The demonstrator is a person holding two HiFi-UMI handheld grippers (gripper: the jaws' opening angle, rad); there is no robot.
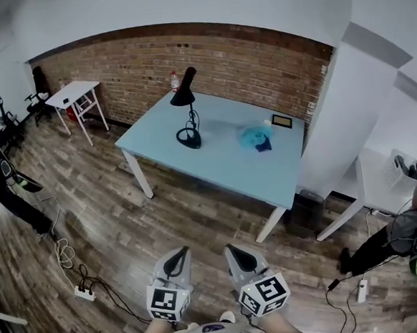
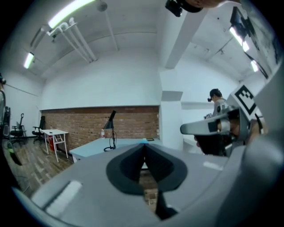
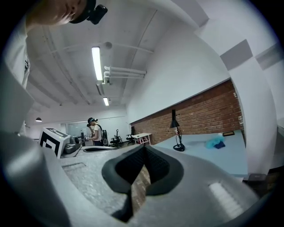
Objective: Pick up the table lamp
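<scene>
While table lamp (image 1: 183,97) stands near table (image 1: 216,170) left edge | wood floor (image 1: 127,233) fronts table

The room is bright and evenly lit. The light comes from long ceiling tubes (image 2: 71,11), seen in both gripper views, where they burn out to pure white with a slight glow around them. Shadows are weak and soft: a faint one lies on the table (image 1: 223,168) beside the lamp (image 1: 187,113), and the floor (image 1: 127,226) darkens a little under the tabletop. All three views bend strongly at the edges, so the brick wall (image 1: 243,62) curves like an arch. The gripper views fade to black in the corners. In them the left gripper (image 2: 144,146) and right gripper (image 3: 144,148) sit close to the lens as soft grey blur, while the distant room stays fairly sharp.
</scene>
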